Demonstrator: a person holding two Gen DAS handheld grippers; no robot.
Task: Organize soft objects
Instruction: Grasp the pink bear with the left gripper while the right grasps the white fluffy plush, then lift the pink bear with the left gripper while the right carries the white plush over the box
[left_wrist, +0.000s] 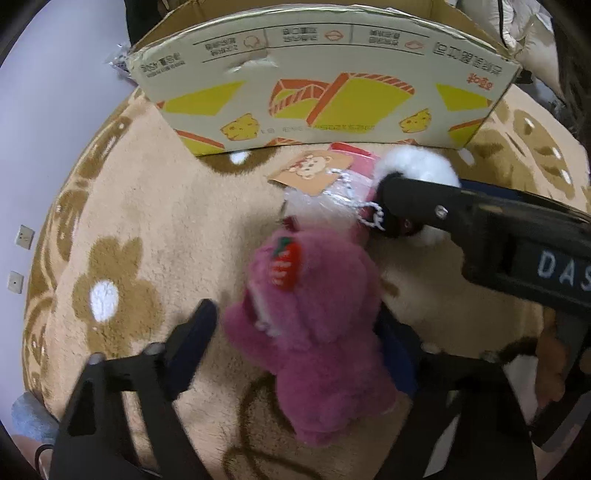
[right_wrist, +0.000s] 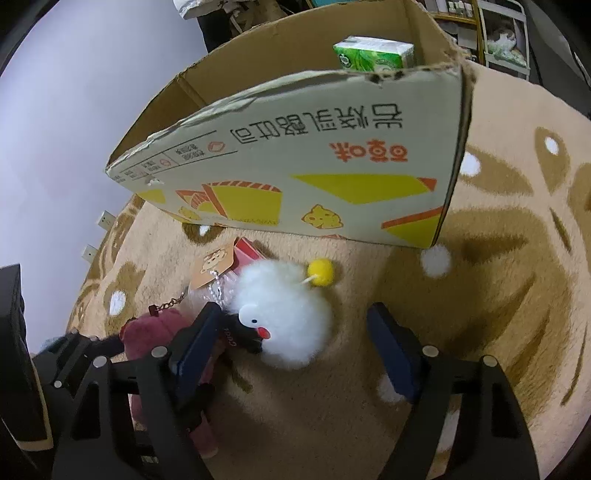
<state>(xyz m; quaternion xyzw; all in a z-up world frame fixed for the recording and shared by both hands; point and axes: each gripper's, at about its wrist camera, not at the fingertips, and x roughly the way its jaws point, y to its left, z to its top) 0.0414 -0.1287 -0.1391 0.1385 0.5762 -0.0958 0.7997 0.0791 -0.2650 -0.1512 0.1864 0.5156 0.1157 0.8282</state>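
A pink plush bear (left_wrist: 314, 332) with a strawberry patch lies on the beige flowered rug (left_wrist: 147, 221). My left gripper (left_wrist: 299, 339) straddles it. The right finger touches its side and the left finger (left_wrist: 199, 332) stands a little off it, so the gripper is open. A fluffy white duck plush (right_wrist: 284, 314) with a yellow pompom (right_wrist: 320, 272) lies just beyond the bear. My right gripper (right_wrist: 295, 343) is open around it: the left finger (right_wrist: 199, 339) is against it and the right finger is well apart. The bear (right_wrist: 147, 332) shows at lower left in the right wrist view.
An open cardboard box (left_wrist: 332, 92) stands on the rug just behind the toys, with a green tissue pack (right_wrist: 373, 55) inside. A bear-printed card tag (left_wrist: 314, 171) on a chain and a red packet (left_wrist: 354, 155) lie by the box. The pale wall (left_wrist: 55, 92) has sockets.
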